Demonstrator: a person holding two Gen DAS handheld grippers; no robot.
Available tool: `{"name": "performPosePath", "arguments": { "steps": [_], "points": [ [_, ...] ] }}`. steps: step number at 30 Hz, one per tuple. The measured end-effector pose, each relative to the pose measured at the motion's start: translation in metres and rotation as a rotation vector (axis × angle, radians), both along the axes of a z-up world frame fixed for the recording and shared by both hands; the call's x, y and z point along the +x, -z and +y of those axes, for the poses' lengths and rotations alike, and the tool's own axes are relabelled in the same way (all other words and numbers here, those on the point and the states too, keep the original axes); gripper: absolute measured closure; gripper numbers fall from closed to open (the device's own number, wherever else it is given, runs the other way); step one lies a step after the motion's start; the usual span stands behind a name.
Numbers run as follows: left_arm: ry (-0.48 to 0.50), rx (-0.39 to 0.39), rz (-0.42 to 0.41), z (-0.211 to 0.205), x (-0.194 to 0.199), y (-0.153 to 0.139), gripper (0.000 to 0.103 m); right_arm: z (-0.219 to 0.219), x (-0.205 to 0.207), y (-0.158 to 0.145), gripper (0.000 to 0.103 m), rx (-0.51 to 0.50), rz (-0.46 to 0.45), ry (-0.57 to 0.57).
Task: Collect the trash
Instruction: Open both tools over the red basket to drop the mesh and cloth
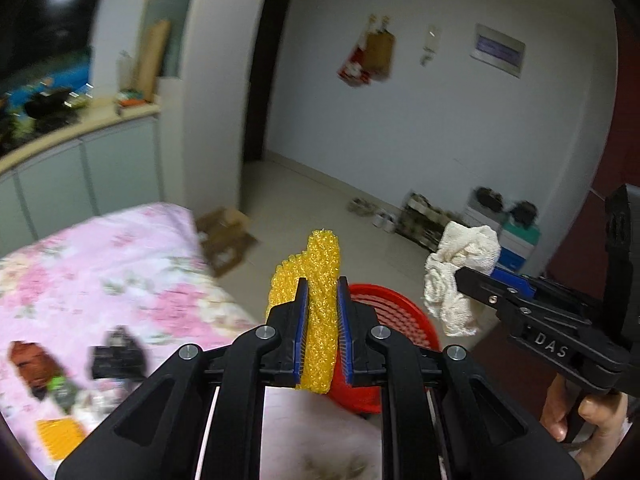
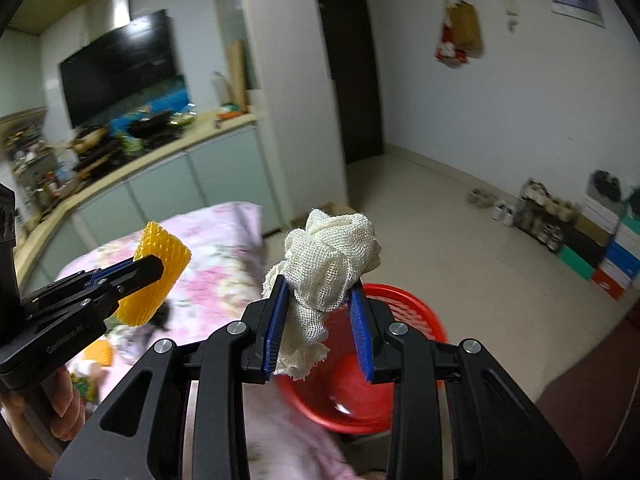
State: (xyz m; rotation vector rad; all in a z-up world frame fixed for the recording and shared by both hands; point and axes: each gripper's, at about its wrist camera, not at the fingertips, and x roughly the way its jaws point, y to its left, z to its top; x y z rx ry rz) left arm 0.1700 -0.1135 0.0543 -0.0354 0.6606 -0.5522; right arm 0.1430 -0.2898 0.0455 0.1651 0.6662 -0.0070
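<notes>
The left gripper (image 1: 323,300) is clamped on a yellow foam net (image 1: 320,280), whose lower end is hidden behind the fingers. The right gripper (image 2: 320,312) pinches a crumpled white mesh cloth (image 2: 332,252), its pads closed on the narrow lower part. Just beyond both sits a red basket (image 2: 416,312), half covered by the gripper frames, beside the pink floral sheet (image 1: 120,264). Blurred small items (image 1: 116,356) lie on the sheet, too smeared to identify. Farther off, shoes and boxes (image 2: 592,240) line the wall.
</notes>
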Motion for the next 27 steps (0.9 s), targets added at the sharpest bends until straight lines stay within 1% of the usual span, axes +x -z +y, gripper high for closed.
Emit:
{"name": "performPosePath", "arguments": {
  "steps": [5, 7, 12, 16, 18, 19, 20, 21, 22, 27],
  "points": [
    [0.064, 0.014, 0.097, -0.040, 0.025, 0.031, 0.089, -0.017, 0.008, 0.026, 0.072, -0.020, 0.074, 0.038],
    [0.080, 0.041, 0.123, -0.054, 0.032, 0.045, 0.088, -0.023, 0.014, 0.042, 0.072, -0.020, 0.116, 0.049],
    [0.109, 0.110, 0.172, -0.080, 0.042, 0.079, 0.080, -0.026, 0.023, 0.075, 0.072, -0.009, 0.202, 0.050],
    [0.101, 0.132, 0.189, -0.083, 0.049, 0.096, 0.062, -0.025, 0.034, 0.095, 0.070, 0.005, 0.252, 0.050],
    [0.094, 0.136, 0.189, -0.082, 0.053, 0.099, 0.048, -0.028, 0.038, 0.101, 0.066, 0.014, 0.266, 0.052],
    [0.089, 0.137, 0.188, -0.081, 0.054, 0.100, 0.044, -0.028, 0.039, 0.103, 0.062, 0.019, 0.270, 0.055],
    [0.085, 0.132, 0.188, -0.079, 0.055, 0.100, 0.037, -0.030, 0.039, 0.104, 0.056, 0.025, 0.271, 0.059],
    [0.079, 0.126, 0.187, -0.076, 0.055, 0.099, 0.034, -0.034, 0.040, 0.103, 0.051, 0.031, 0.268, 0.062],
    [0.074, 0.123, 0.185, -0.074, 0.056, 0.098, 0.032, -0.035, 0.038, 0.102, 0.044, 0.034, 0.261, 0.067],
    [0.040, 0.102, 0.160, -0.058, 0.053, 0.085, 0.023, -0.037, 0.031, 0.093, 0.038, 0.032, 0.231, 0.081]
  ]
}}
